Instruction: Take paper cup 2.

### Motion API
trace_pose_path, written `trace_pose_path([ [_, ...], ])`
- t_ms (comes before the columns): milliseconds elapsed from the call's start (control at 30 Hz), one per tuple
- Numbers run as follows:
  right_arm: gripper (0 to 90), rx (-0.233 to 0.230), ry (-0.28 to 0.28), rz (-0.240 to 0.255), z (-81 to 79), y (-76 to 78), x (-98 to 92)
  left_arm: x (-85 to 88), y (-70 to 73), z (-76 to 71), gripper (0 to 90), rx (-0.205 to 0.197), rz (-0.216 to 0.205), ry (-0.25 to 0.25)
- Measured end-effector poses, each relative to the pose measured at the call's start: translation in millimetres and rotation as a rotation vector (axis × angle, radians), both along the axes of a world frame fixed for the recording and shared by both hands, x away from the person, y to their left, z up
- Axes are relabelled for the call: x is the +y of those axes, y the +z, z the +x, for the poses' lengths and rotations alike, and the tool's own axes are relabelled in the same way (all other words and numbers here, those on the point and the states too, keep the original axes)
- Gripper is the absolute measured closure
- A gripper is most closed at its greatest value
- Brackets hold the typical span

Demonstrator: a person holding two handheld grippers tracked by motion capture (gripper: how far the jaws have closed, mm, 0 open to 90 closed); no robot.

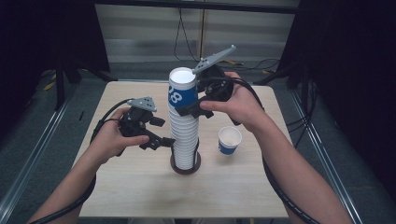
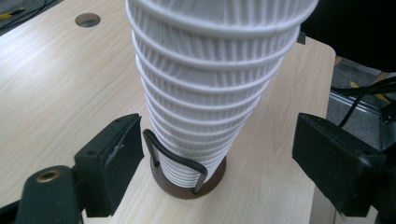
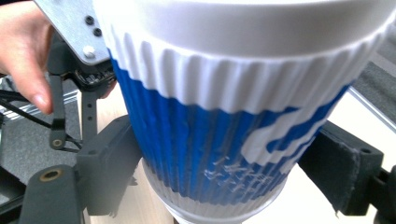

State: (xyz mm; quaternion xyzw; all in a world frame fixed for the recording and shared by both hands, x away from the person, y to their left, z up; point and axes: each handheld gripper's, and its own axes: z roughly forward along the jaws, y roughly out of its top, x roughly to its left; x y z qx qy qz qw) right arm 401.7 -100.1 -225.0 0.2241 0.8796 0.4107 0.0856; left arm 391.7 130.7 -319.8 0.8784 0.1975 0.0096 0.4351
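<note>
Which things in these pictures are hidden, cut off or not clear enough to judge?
- Right gripper view: whether the pads press the top cup; the cup wall covers the contact.
- High view: print on the top cup, turned away, partly behind the gripper.
- Left gripper view: top of the cup stack, cut by the upper edge.

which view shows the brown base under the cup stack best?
Left gripper view: the brown base is close, with its black wire loop rising beside the cup stack. The high view shows it small, as a dark ring. In the right gripper view the blue cup blocks it.
</note>
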Motion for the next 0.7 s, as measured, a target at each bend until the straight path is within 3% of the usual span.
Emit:
trace_pose_path([
  [500, 16.8, 0.008, -0.007, -0.001, -0.5, 0.9, -0.6, -2.1, 45.0, 5.7, 15.1, -0.06, -0.024, -0.001],
  [567, 16.8, 0.007, -0.006, 0.004, -0.4, 0.5, -0.8, -3.8, 48.5, 5.6, 15.1, -0.06, -0.043, 0.004],
  [700, 16.8, 0.009, -0.008, -0.002, -0.6, 1.0, -0.5, -7.3, 52.5, 6.4, 15.2, -0.07, -0.037, -0.001],
])
